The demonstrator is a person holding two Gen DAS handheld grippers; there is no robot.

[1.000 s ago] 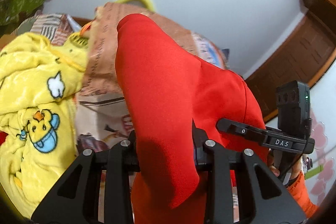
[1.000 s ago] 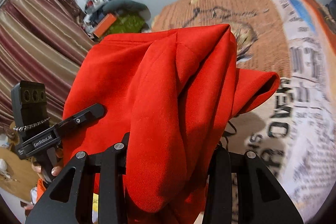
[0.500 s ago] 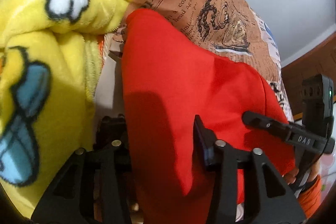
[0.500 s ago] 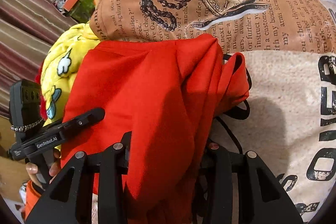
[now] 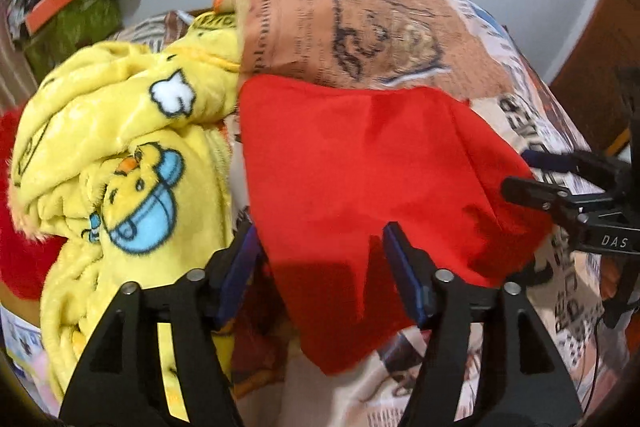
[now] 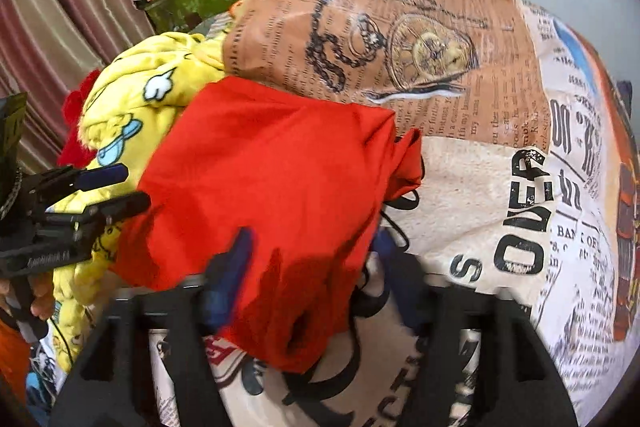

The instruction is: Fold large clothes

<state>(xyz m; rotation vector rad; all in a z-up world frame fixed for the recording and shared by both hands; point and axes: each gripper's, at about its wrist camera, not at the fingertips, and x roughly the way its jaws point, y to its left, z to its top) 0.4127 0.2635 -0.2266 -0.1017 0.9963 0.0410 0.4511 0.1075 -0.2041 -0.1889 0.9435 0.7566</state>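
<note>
The red garment [image 5: 360, 163] is lying folded on the newspaper-print bedcover [image 6: 500, 195], just beside the yellow duck blanket [image 5: 120, 147]. Both the left gripper [image 5: 320, 267] and the right gripper [image 6: 312, 267] have just been opening, fingers apart with the near hem loose between them, gripping nothing. Releasing well means drawing straight back without snagging the hem. Motion blur is smearing the right fingers, and the garment's underside and black cord [image 6: 400, 211] are partly hidden.

Red garment [image 5: 360, 167] on printed bedspread [image 5: 360, 27], left gripper [image 5: 320, 247] fingers just opening around it, yellow blanket [image 5: 120, 147] beside
</note>
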